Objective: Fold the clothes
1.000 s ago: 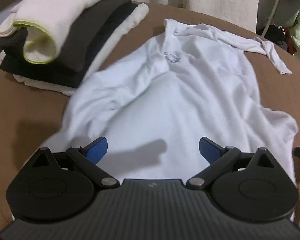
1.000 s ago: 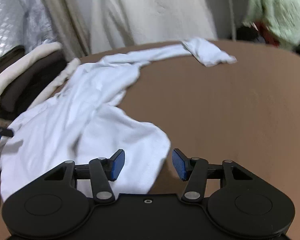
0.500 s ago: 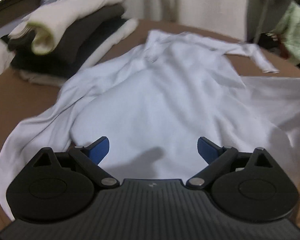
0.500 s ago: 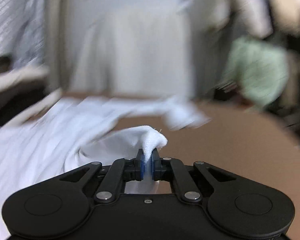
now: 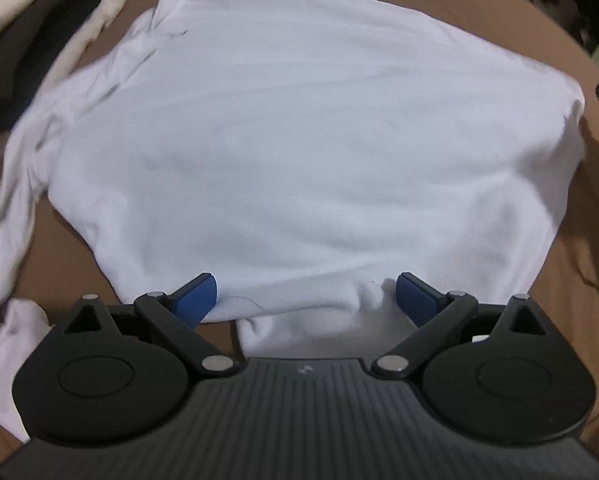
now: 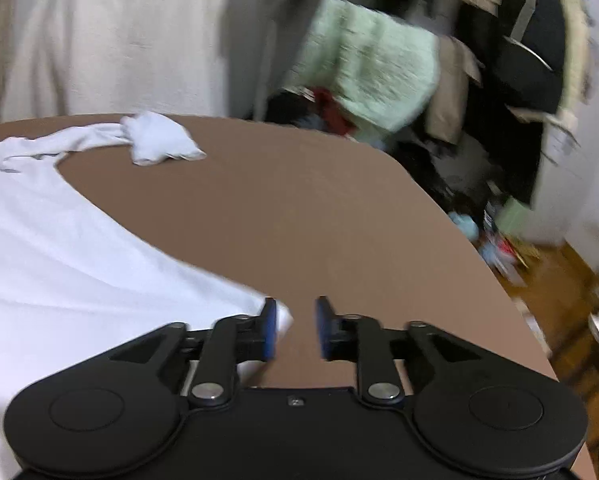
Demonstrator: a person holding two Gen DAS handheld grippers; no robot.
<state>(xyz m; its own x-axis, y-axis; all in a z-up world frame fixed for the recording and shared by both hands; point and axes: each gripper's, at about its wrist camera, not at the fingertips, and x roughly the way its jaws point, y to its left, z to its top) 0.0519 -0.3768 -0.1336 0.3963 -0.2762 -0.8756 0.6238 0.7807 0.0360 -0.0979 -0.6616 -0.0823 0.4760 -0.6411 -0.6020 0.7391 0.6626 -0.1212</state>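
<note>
A white long-sleeved shirt (image 5: 299, 140) lies spread flat on the brown table (image 5: 539, 28), hem toward me. My left gripper (image 5: 305, 300) is open, its blue pads either side of the hem's middle, holding nothing. In the right wrist view the shirt (image 6: 59, 260) fills the left side, one sleeve (image 6: 155, 142) stretched to the far edge. My right gripper (image 6: 295, 330) is open, just past the shirt's right hem corner, whose tip rests against the left pad.
A stack of folded dark and cream clothes (image 5: 23, 40) sits at the table's far left. The table's curved right edge (image 6: 479, 248) drops to a floor with clutter. Hanging clothes (image 6: 371, 76) and a pale curtain (image 6: 99, 40) stand behind.
My right gripper, shut on the shirt's corner half a second ago, has pulled it out to the right and opened. The shirt now lies flat. My left gripper has come back to the hem.
</note>
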